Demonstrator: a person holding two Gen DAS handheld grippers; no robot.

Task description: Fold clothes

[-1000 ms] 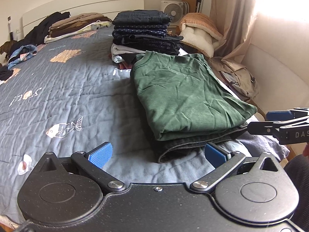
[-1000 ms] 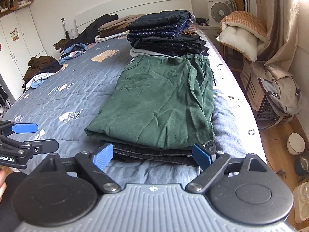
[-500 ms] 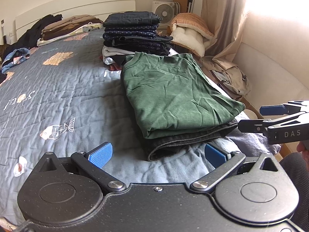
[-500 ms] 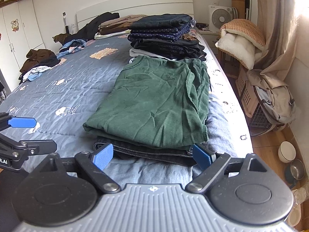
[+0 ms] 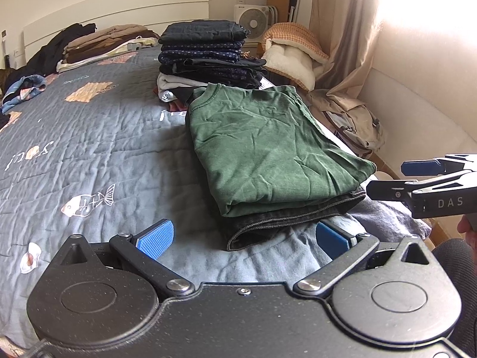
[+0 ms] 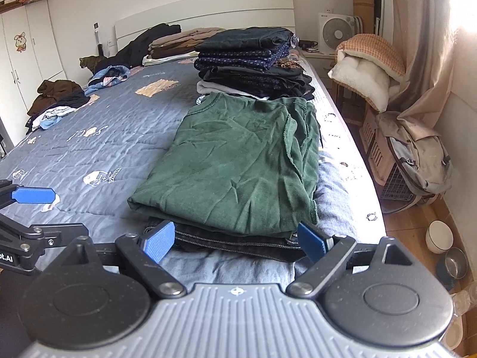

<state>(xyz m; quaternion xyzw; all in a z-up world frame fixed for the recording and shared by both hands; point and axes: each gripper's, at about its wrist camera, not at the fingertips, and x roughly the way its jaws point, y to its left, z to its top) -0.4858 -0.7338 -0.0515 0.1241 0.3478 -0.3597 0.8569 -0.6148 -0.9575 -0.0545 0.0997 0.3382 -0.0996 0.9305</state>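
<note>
Blue ribbed pads face each other across a wide gap on both tools. The left gripper (image 5: 244, 238) has its fingers (image 5: 155, 239) spread far apart and grips nothing; between them lies only quilt and the near corner of the dark folded jeans (image 5: 286, 220), which they do not touch. The right gripper (image 6: 235, 240) is just as wide open and empty, its fingers (image 6: 159, 241) flanking the near edge of the same jeans (image 6: 238, 243) without pressing on them. On the jeans rests the folded green sweatshirt (image 6: 238, 164), neckline away from the tools, lying near the right edge of the bed (image 6: 104, 137). Just beyond it stands a taller stack of dark folded clothes (image 6: 250, 59). Farther off, by the headboard, a low pile of brown and beige garments (image 5: 104, 44) sits, with unfolded clothes (image 6: 59, 101) strewn along the bed's far left side. A backpack (image 6: 417, 155) leans on the floor beside the bed.
</note>
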